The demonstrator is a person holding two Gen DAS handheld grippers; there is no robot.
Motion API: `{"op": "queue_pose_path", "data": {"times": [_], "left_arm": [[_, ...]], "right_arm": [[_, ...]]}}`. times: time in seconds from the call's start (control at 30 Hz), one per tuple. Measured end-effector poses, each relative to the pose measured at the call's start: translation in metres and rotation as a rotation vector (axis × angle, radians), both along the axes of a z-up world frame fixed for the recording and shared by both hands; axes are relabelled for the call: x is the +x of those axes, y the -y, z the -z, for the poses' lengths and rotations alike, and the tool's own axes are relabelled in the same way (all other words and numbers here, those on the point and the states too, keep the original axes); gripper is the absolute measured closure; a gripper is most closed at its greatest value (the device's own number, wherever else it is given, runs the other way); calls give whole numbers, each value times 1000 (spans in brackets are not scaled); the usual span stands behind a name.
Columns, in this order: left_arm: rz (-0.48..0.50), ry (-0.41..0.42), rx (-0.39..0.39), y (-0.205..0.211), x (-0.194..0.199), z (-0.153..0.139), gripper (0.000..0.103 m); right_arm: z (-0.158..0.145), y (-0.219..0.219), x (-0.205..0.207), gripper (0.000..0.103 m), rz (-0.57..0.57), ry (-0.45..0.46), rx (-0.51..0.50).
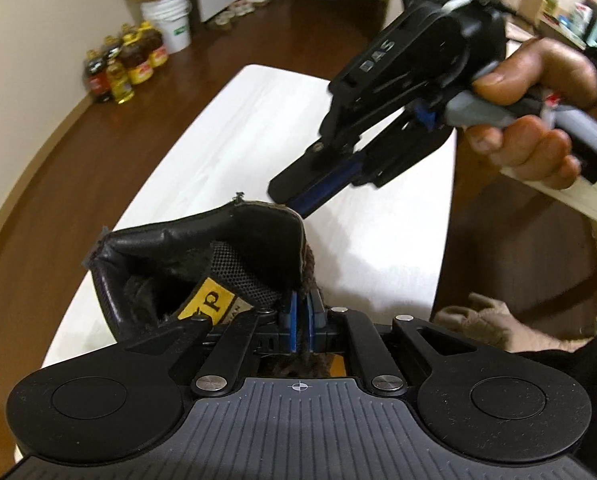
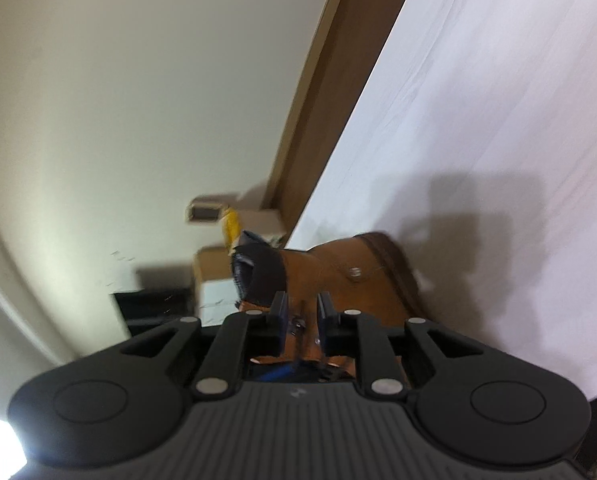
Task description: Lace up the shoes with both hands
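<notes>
**Left gripper pinched at the boot's collar while the right stood open beside it**

The boot (image 1: 202, 264) sat at the near end of the white table (image 1: 238, 128), its dark padded collar open toward the left wrist camera and a yellow tongue label showing inside. The left gripper (image 1: 300, 320) had its jaws drawn almost together at the collar's edge, at about six o'clock in its own view; a brown fuzzy strand, probably the lace, ran between the blue pads, though I could not tell for certain what they clamped.

The right gripper (image 1: 294, 204), held in the person's hand (image 1: 538, 120), reached in from two o'clock, its tips just beside the collar's far rim. In its own view the jaws stood apart, with nothing pressed between them and the tan boot side (image 2: 338, 276) beyond.

The risk, as I judged it, lay in the handover: the right view was blurred by motion, so its jaws might close on the collar or on air instead of the lace. A hard pull from the left could also tip the boot.
</notes>
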State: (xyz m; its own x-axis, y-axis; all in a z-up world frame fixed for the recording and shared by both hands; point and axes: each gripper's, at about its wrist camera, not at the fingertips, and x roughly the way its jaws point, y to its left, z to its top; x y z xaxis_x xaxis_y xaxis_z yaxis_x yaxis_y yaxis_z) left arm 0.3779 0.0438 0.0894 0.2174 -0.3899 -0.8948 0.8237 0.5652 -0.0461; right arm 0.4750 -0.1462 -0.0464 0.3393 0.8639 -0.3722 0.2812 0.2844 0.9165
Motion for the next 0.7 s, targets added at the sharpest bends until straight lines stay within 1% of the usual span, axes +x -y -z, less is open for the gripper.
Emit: {"op": "queue_pose_path", "data": {"times": [0.1, 0.17, 0.37, 0.43, 0.47, 0.5, 0.53, 0.6, 0.7], "left_arm": [[-83, 0, -3, 5, -2, -4, 98], [-132, -1, 10, 9, -4, -5, 98], [-217, 0, 46, 14, -12, -12, 98], [-236, 1, 50, 13, -14, -14, 98], [-245, 1, 50, 12, -14, -15, 98], [-251, 2, 51, 14, -13, -15, 98], [-258, 2, 51, 15, -11, -15, 97], [-271, -3, 42, 13, -10, -15, 94], [-282, -15, 24, 12, -11, -16, 91]], "right_arm": [[17, -2, 17, 84, -55, -33, 61], [27, -4, 29, 84, -117, -55, 106], [44, -17, 43, 85, -228, -107, 198], [46, -20, 44, 85, -247, -108, 203], [46, -20, 45, 91, -256, -103, 203], [45, -20, 46, 100, -265, -97, 203], [44, -19, 47, 100, -275, -86, 203], [42, -15, 48, 101, -259, -74, 190], [34, 2, 53, 101, -178, -39, 126]]}}
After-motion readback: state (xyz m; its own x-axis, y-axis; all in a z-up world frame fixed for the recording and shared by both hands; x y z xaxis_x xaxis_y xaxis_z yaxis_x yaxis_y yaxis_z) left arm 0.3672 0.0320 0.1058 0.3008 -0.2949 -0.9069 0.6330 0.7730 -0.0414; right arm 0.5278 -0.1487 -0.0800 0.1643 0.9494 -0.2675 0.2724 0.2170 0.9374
